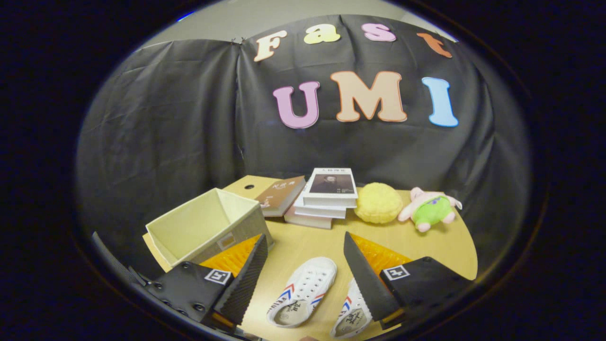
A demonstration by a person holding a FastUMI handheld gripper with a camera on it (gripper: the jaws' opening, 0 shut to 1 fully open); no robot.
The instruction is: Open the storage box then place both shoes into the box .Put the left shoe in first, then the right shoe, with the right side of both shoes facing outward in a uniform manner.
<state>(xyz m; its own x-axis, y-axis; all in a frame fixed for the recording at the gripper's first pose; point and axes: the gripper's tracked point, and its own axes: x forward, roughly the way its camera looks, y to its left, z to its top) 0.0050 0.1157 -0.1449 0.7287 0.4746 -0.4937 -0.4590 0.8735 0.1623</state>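
Currently hand-held gripper (pixel 303 251) gapes, empty.

Two white shoes (pixel 303 291) with red and blue stripes, a cream box (pixel 208 225), a yellow sponge (pixel 378 202) and a pink-and-green plush toy (pixel 430 208) on a tan counter (pixel 440 246).

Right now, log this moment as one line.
gripper: open, holding nothing | storage box: open | shoes: one between fingers, one partly behind a finger, both on table | stage: before first pick

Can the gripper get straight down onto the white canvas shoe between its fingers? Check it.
Probably yes: the gripper is open, the white canvas shoe lies between its fingers with nothing over it; the second white shoe lies beside it, partly behind one finger.
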